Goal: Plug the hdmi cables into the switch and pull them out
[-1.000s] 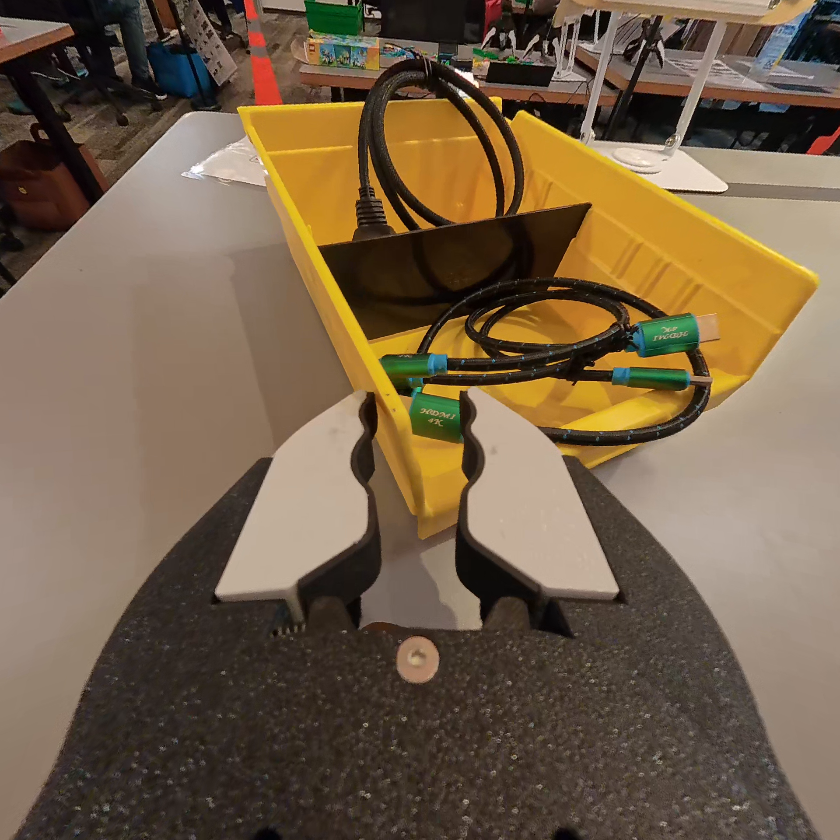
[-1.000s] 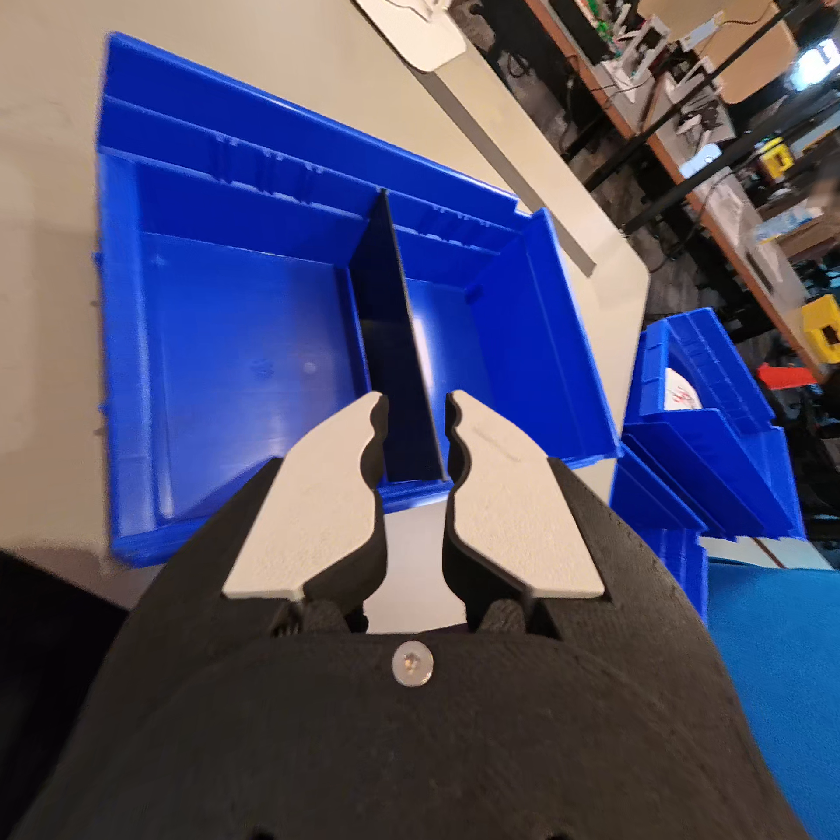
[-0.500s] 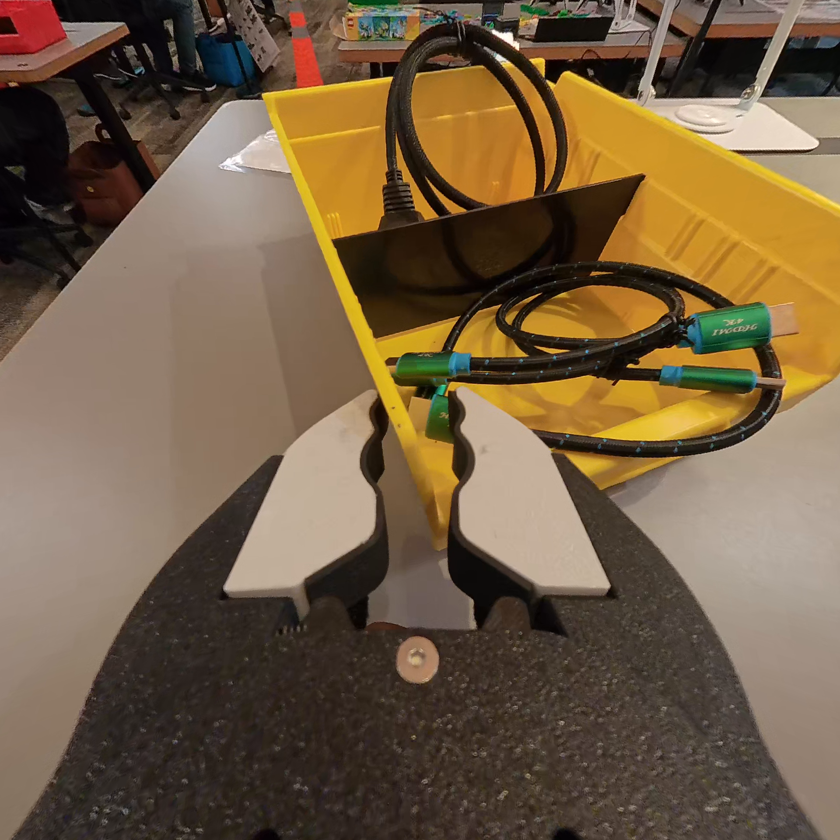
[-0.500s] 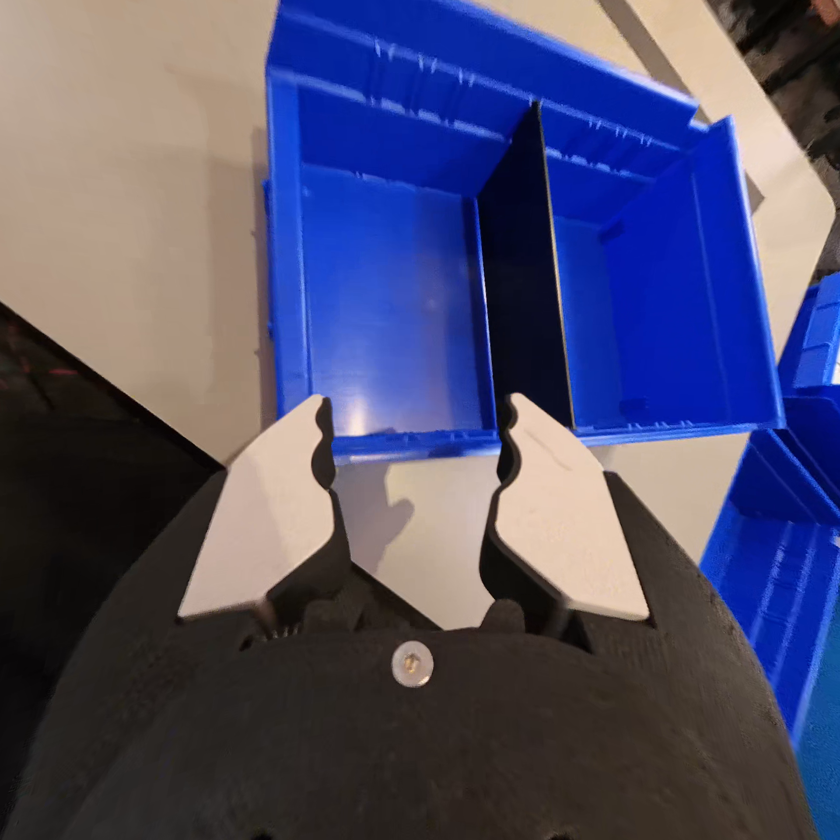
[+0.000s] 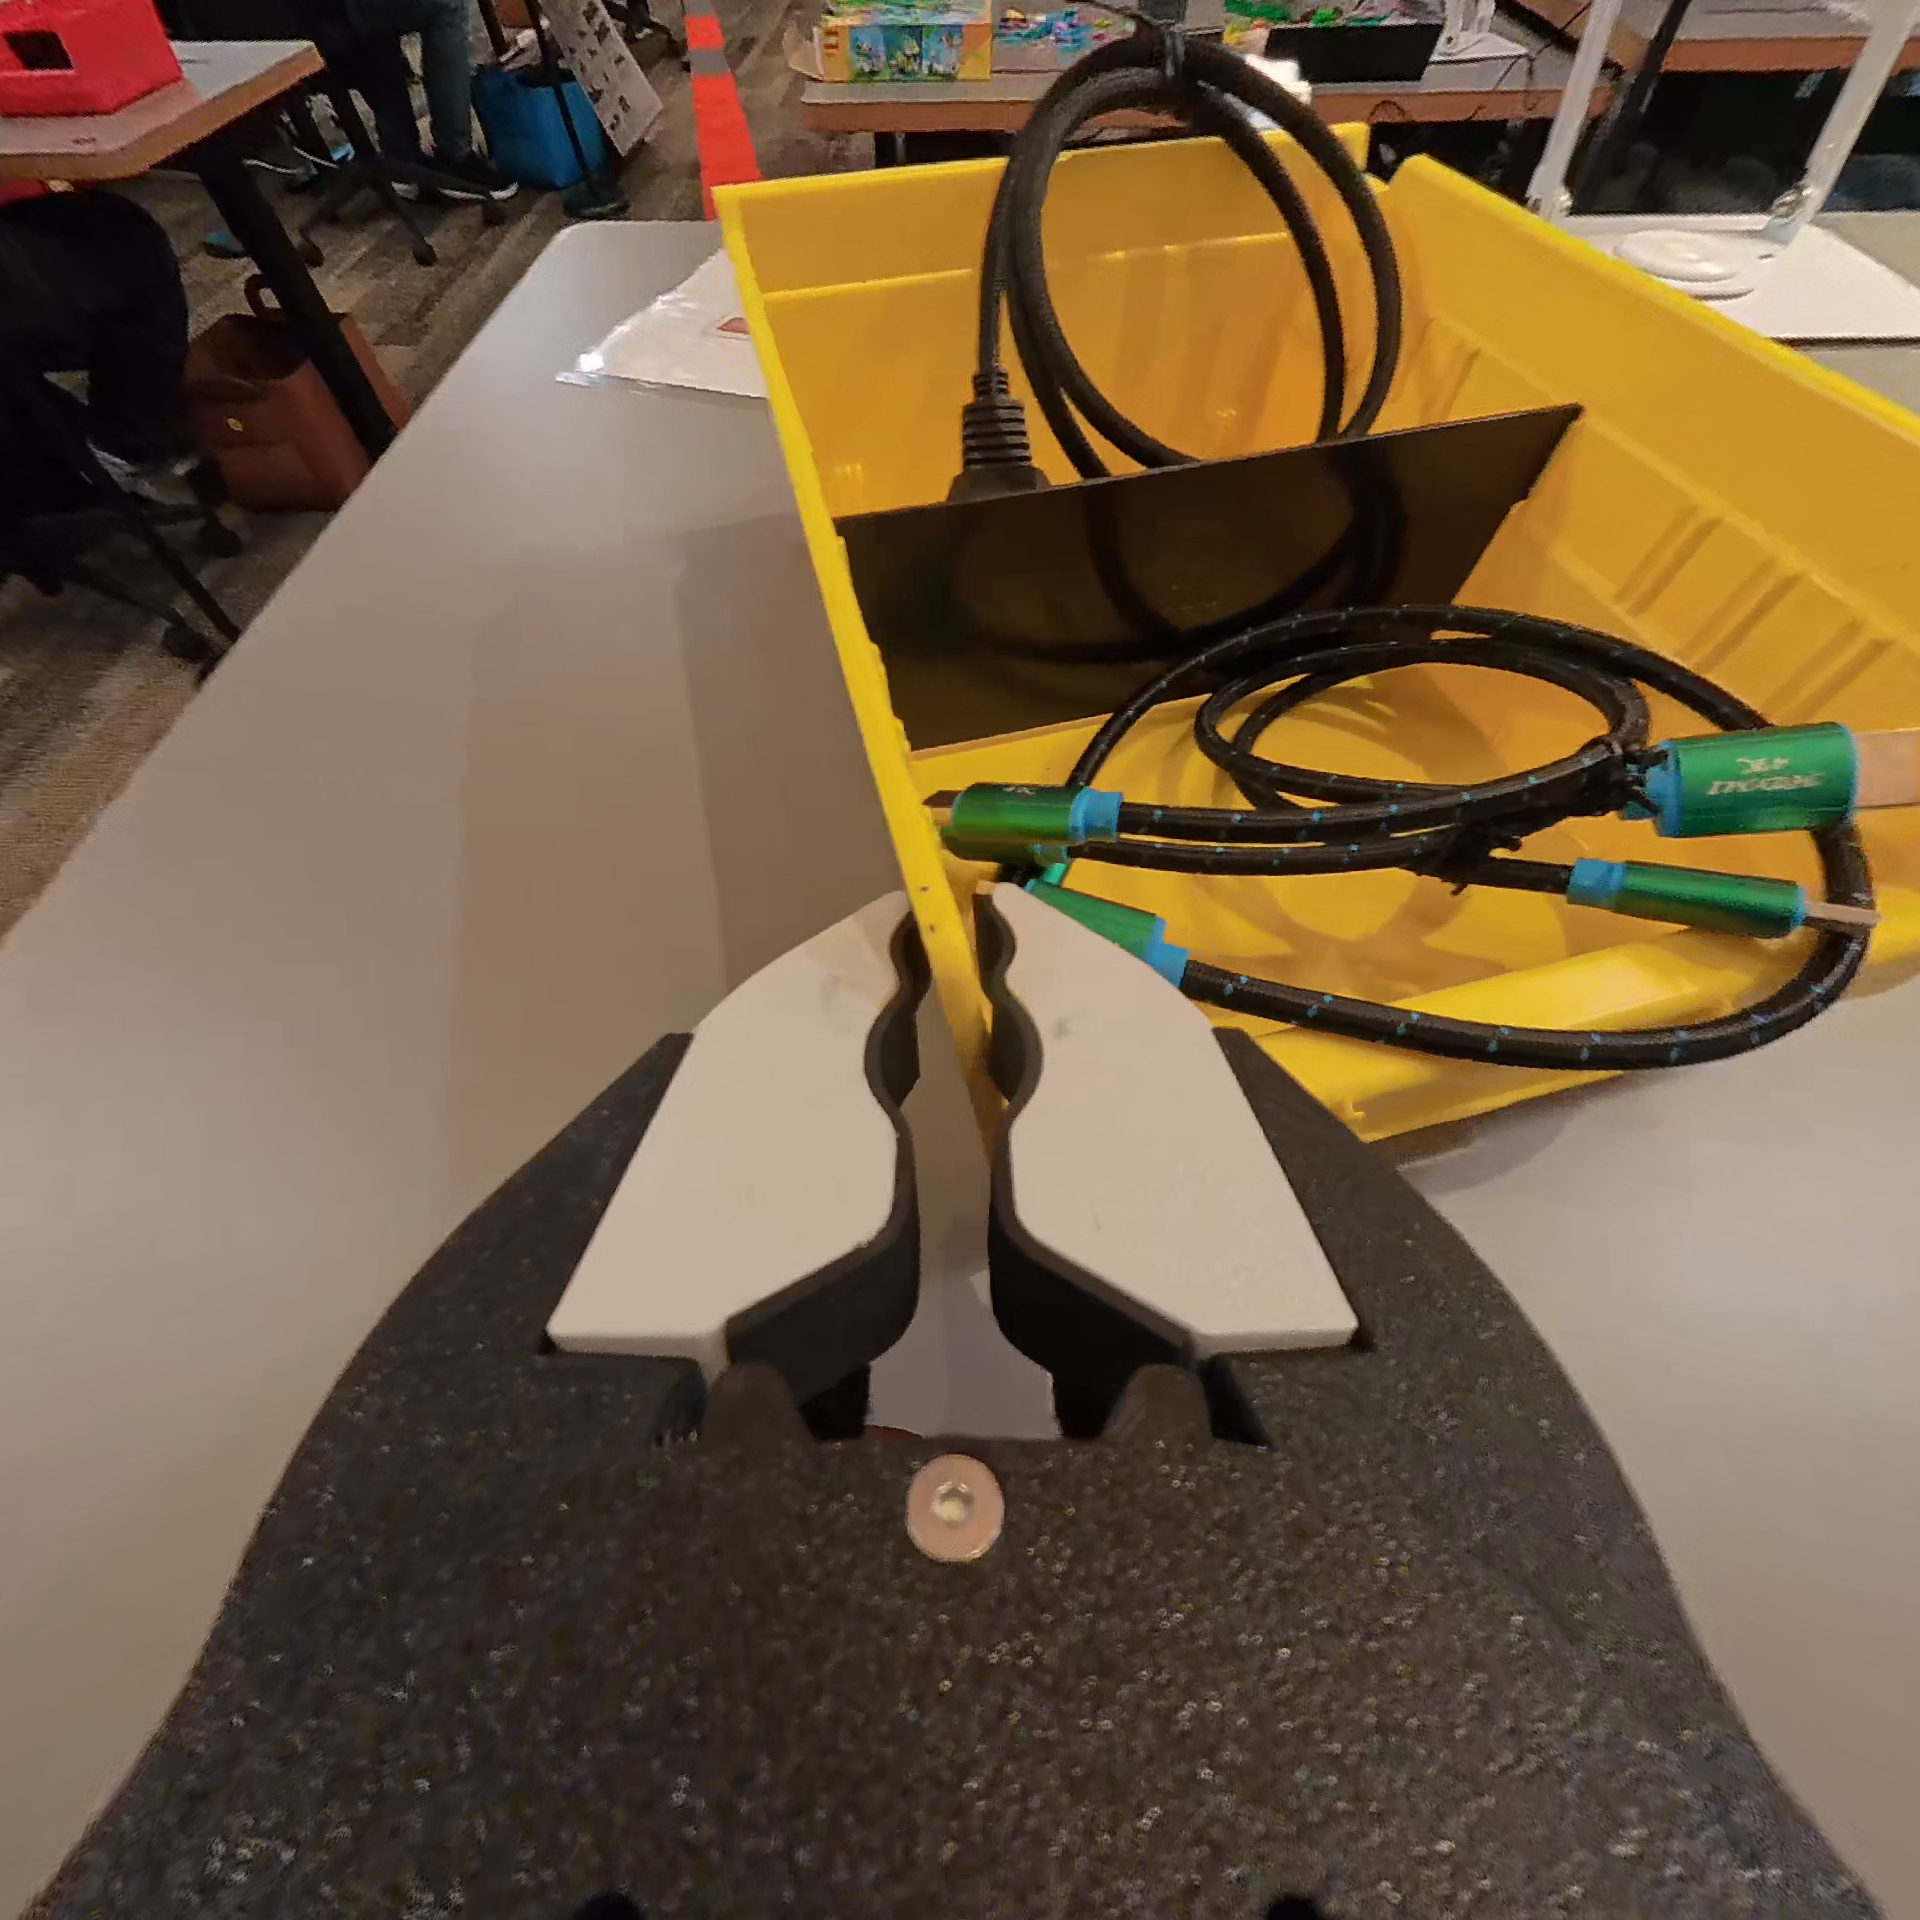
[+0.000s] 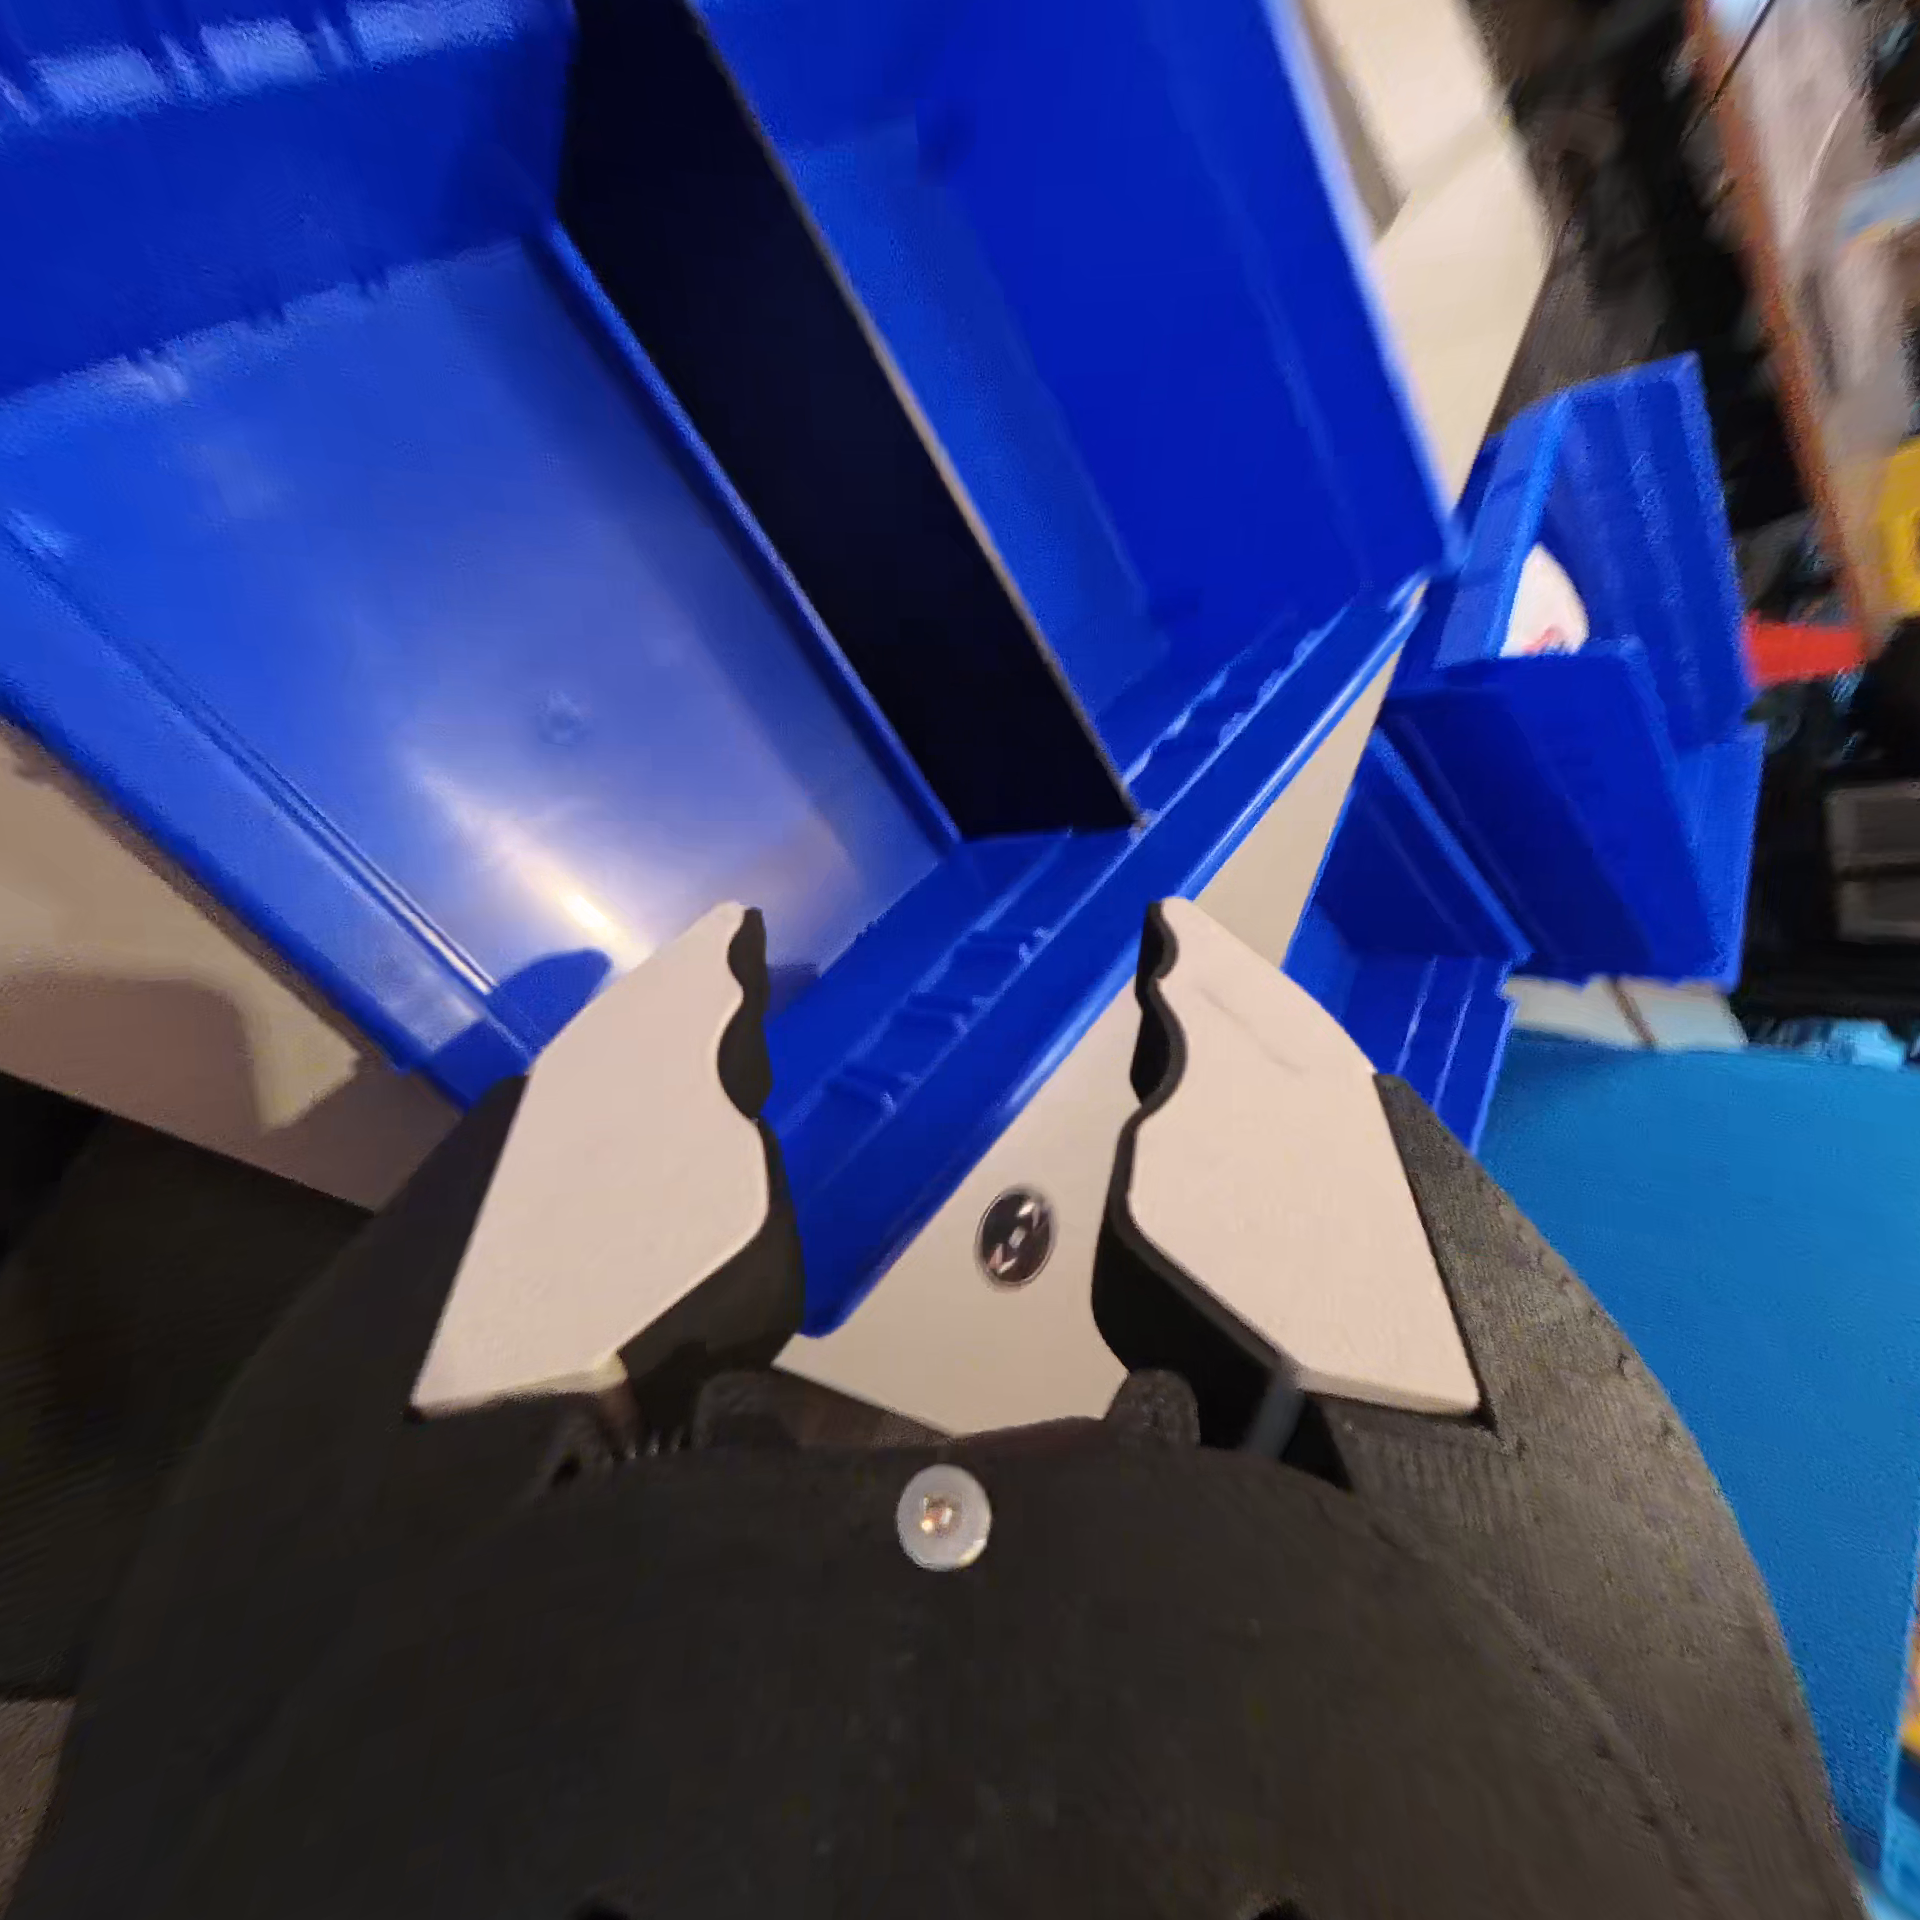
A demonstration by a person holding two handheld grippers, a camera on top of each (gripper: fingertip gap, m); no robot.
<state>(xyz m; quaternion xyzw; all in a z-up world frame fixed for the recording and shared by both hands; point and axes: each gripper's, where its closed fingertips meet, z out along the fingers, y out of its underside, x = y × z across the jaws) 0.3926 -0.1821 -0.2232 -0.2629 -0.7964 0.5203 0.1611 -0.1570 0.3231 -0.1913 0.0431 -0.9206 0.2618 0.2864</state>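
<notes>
Grey table (image 5: 468, 727) bears a yellow bin (image 5: 1662, 488), its wall pinched by the left tool (image 5: 951, 914); right tool (image 6: 951, 925) gapes wide.

One yellow bin (image 5: 1621, 416) sits on one grey table (image 5: 436, 790). One black divider (image 5: 1174, 582) splits the bin into two compartments. On the near side of that divider lie braided cables with four green plugs (image 5: 1756, 781) in all; how many cables they belong to cannot be told. Beyond the divider stands one coiled black cable (image 5: 1184, 260). In the right wrist view, one blue bin (image 6: 312, 499) holds one dark divider (image 6: 831, 468), and at least two more blue bins (image 6: 1621, 582) sit stacked beside it.
</notes>
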